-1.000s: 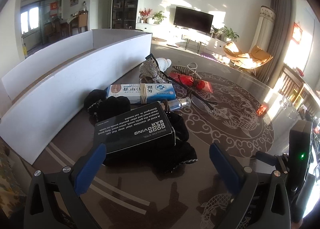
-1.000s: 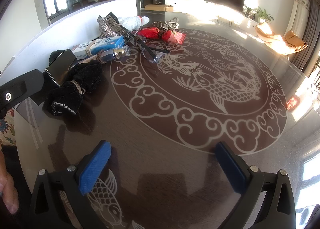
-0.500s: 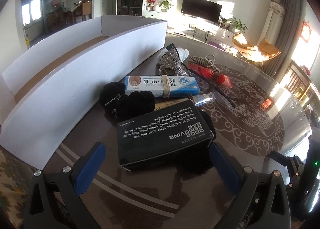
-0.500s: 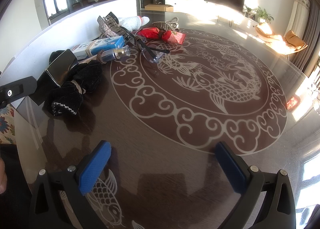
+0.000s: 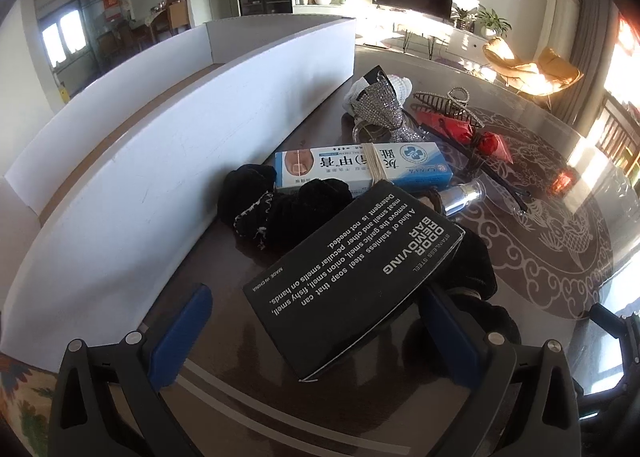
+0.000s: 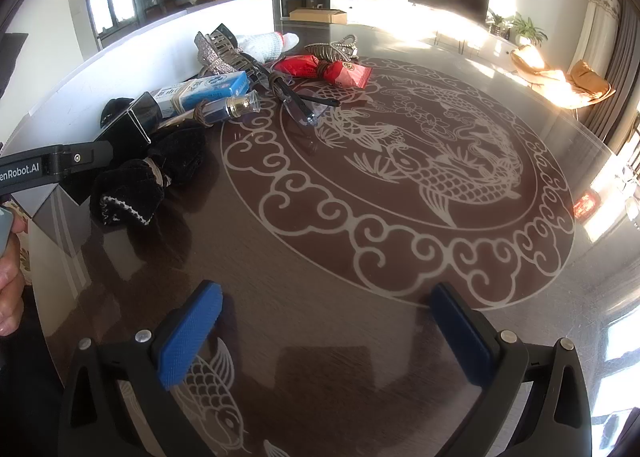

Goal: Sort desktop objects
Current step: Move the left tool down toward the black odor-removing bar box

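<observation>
1. Sunlit living room behind, with a television and orange chairs; up front, a dark glossy table (image 6: 320, 277) with a pale dragon-and-fish inlay carries a heap of small things beside a long white cardboard tray (image 5: 168, 161).

2. Compared with a second ago, the left gripper (image 5: 316, 333) has closed in on the heap: the black soap box (image 5: 352, 281) now fills the lower middle of its view and sits between the blue fingers (image 5: 180, 333), which stand wide apart and touch nothing that I can see.

3. That box lies tilted on top of black velvet pouches (image 5: 288, 213), one corner lifted. Behind it are the blue-and-white cream box (image 5: 360, 171) bound with a rubber band, a small glass bottle (image 5: 464, 195), a glittery hair claw (image 5: 380, 109), a red packet (image 5: 492, 145) and clear glasses (image 6: 304, 113).

4. From the right wrist view, the left tool's finger reaches alongside the box's near end (image 6: 128, 129); whether it touches I cannot tell.

5. The right gripper (image 6: 320, 337) holds the same pose as before, fingers spread wide over bare table, well apart from the heap.

6. My reading: the approach looks finished and the soap box is the chosen piece. Next comes squeezing across its width, then a lift toward the tray. Because it rests on soft cloth, it may rock or drag a pouch along.
</observation>
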Tool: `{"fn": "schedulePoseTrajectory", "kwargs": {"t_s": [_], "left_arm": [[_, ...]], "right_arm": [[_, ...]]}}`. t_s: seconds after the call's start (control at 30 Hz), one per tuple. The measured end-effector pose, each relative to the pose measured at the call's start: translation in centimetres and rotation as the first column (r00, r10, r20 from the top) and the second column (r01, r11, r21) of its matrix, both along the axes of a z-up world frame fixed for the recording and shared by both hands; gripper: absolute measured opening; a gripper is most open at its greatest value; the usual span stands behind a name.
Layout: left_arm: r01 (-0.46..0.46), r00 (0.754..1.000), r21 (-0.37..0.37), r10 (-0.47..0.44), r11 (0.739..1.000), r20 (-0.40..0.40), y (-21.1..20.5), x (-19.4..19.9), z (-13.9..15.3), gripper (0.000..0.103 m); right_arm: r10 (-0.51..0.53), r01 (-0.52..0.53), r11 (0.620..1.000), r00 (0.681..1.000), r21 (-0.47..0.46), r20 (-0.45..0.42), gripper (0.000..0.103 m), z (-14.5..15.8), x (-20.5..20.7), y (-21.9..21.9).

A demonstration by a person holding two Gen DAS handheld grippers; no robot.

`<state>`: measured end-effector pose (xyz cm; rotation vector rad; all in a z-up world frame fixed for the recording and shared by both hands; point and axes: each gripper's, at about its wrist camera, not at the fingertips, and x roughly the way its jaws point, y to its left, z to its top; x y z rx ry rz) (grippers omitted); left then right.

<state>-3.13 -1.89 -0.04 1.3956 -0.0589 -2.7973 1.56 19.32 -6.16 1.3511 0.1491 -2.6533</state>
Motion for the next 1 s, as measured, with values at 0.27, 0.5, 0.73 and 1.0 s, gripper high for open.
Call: {"fn": "schedulePoseTrajectory", "kwargs": {"t_s": [0.27,0.5,0.73,1.0], "left_arm": [[0.130,0.991,-0.053,-0.127,0.990,0.052,1.7,-2.3,-1.3,0.103],[0.126,0.986,0.081,-0.134,0.989,0.095,0.6,-3.4,-2.5,0.103],[0.127,0.984,0.112,-0.140,0.986,0.112,0.7,-3.5,-3.0,0.103],[0.126,0.983,0.115,-0.140,0.985,0.116,0.8,-3.5,-3.2,0.103]], "right_arm": [[0.000,0.000,1.000,1.000,0.000,0.000,0.103,0.0,0.0,0.0],[0.000,0.000,1.000,1.000,0.000,0.000,0.103,0.0,0.0,0.0],[0.000,0.000,1.000,1.000,0.000,0.000,0.103,0.0,0.0,0.0],[0.000,0.000,1.000,1.000,0.000,0.000,0.103,0.0,0.0,0.0]]}}
